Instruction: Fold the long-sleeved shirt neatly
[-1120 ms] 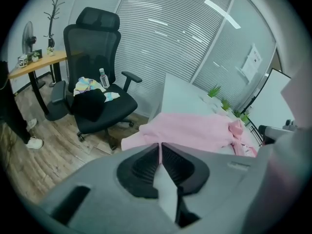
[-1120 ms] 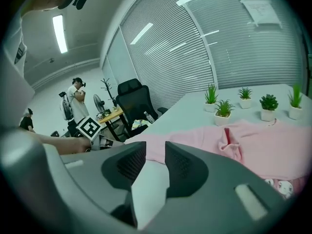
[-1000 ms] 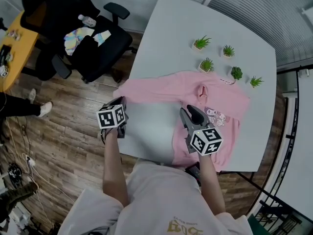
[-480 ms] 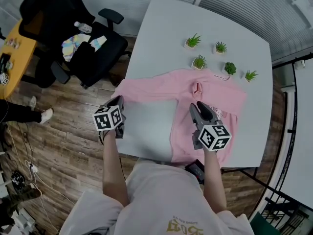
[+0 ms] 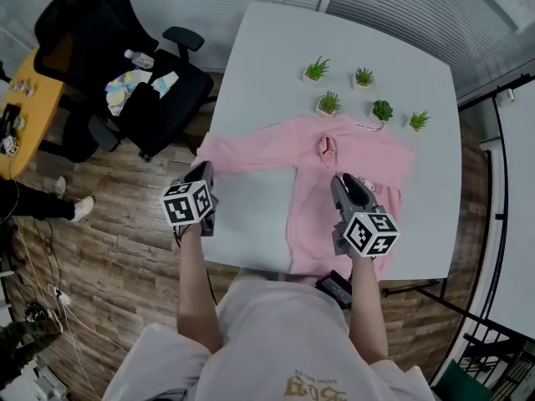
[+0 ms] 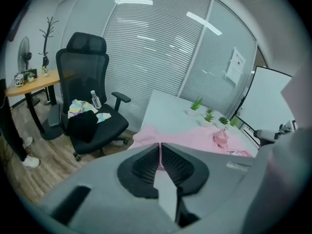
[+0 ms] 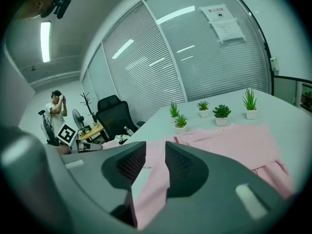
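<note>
Mid-fold over pink long-sleeved shirt (image 5: pixel 359 144), left gripper (image 5: pixel 203 170) jaws together, right gripper (image 5: pixel 346 182) jaws apart, both empty; next likely pinching spread sleeve (image 5: pixel 247 153).

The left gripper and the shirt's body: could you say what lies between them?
Only bare table separates left gripper and shirt, seen in the head view.
</note>
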Demonstrator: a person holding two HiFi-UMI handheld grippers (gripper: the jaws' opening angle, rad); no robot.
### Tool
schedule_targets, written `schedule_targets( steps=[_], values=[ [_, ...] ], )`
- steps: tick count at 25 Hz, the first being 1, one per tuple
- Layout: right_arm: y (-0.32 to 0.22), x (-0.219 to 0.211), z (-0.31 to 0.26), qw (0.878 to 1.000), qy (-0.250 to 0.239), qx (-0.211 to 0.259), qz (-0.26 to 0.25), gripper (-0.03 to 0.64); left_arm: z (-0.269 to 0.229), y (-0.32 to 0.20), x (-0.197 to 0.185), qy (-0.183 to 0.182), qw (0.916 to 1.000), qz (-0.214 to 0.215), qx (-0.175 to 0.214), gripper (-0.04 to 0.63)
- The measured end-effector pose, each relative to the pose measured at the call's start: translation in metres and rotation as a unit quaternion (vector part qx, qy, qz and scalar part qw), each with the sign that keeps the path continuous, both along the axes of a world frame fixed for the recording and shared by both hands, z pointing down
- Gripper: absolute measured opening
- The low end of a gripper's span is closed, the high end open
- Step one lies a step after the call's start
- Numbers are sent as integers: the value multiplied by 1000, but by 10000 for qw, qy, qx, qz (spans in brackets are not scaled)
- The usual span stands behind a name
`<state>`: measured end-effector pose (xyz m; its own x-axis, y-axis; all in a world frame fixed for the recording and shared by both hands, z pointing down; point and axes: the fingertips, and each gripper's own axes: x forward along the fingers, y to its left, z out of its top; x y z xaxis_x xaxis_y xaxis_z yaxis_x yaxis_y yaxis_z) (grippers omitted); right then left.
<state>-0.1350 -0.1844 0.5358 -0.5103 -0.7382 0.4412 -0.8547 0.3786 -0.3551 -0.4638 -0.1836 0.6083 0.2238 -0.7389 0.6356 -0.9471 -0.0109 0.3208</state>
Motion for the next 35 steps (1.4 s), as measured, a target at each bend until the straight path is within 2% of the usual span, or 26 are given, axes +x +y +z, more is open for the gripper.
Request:
schedule_targets(
  steps=[13,23,35],
  values=[
    [2,38,-24,9994,-267,203,122,129,-48,-3,50,-349,9987,242,293,14],
    [5,72,-36,9984,-375,304,307,129,-69,-9,91,-455,9968,513,417,14],
    [14,86,-46,9974,-501,355,386,129,-92,-14,127,-421,9942,802,581,14]
  ],
)
